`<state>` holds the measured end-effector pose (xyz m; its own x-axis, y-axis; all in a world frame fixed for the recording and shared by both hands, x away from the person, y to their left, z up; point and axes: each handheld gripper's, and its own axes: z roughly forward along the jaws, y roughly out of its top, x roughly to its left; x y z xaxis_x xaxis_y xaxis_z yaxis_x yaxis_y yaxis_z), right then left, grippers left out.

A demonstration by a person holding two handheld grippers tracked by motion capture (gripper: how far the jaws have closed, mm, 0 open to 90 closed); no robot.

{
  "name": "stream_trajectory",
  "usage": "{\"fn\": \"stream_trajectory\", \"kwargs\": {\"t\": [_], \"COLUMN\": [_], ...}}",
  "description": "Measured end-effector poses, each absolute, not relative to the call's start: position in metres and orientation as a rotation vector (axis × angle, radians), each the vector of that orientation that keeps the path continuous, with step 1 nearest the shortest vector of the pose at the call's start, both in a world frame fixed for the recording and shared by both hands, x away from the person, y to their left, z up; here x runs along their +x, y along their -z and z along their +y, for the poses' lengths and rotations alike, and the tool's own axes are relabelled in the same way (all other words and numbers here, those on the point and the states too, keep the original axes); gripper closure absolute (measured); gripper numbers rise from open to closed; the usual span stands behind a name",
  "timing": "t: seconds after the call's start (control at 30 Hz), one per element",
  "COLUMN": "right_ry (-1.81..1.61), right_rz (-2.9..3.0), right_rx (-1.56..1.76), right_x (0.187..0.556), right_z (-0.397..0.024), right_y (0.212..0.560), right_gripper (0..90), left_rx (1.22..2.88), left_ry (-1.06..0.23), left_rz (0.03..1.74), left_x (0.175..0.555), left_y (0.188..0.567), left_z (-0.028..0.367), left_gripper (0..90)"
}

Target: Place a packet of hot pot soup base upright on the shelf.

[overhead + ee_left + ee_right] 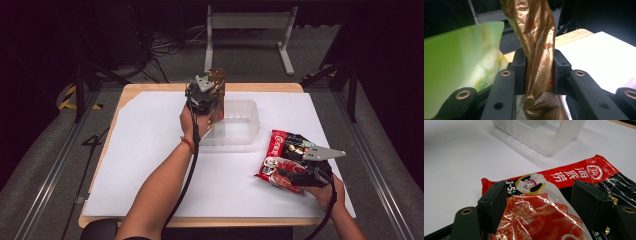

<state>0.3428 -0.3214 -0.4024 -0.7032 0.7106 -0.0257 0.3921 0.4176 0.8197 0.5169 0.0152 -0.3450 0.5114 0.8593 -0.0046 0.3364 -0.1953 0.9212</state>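
My left gripper [214,97] is raised over the left end of a clear plastic bin [250,117] and is shut on a crinkled bronze foil packet [218,79]. In the left gripper view the pads pinch that bronze foil packet [534,30] at its middle, with the left gripper [539,67] pointing along it, and a green packet [461,65] shows close by on the left. A red food packet [281,150] lies flat at the table's right. My right gripper [292,172] rests low over it, open, its jaws on either side of the red food packet [574,173].
A white sheet [150,165] covers the wooden table [150,87]. The clear plastic bin [554,142] stands just beyond the red packet. A metal stand [247,22] and cables sit on the floor behind the table.
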Motion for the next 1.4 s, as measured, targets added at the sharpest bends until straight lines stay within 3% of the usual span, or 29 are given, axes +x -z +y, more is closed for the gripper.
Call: {"fn": "stream_trajectory", "kwargs": {"t": [0.37,0.4,0.73,0.93,1.1,1.4], "right_ry": [-1.178,-1.178,-1.174,-1.173,-1.167,-1.162], "right_rz": [2.316,2.316,2.324,2.332,2.339,2.344], "right_rx": [0.949,0.949,0.943,0.941,0.935,0.93], "right_x": [0.343,0.343,0.343,0.343,0.343,0.343], "right_z": [-0.321,-0.321,-0.32,-0.319,-0.317,-0.317], "right_y": [0.403,0.403,0.403,0.404,0.405,0.405], "right_gripper": [29.1,29.1,28.8,28.8,28.9,28.1], "left_rx": [1.766,1.773,1.94,2.031,2.089,2.121], "left_ry": [-0.372,-0.367,-0.296,-0.309,-0.38,-0.434], "left_rz": [0.926,0.913,0.782,0.747,0.724,0.709], "left_x": [0.504,0.501,0.486,0.481,0.485,0.482], "left_y": [0.357,0.359,0.381,0.396,0.4,0.399], "left_z": [0.019,0.019,0.031,0.03,0.025,0.021], "left_gripper": [62.3,57.5,58.6,59.2,65.5,62.8]}}
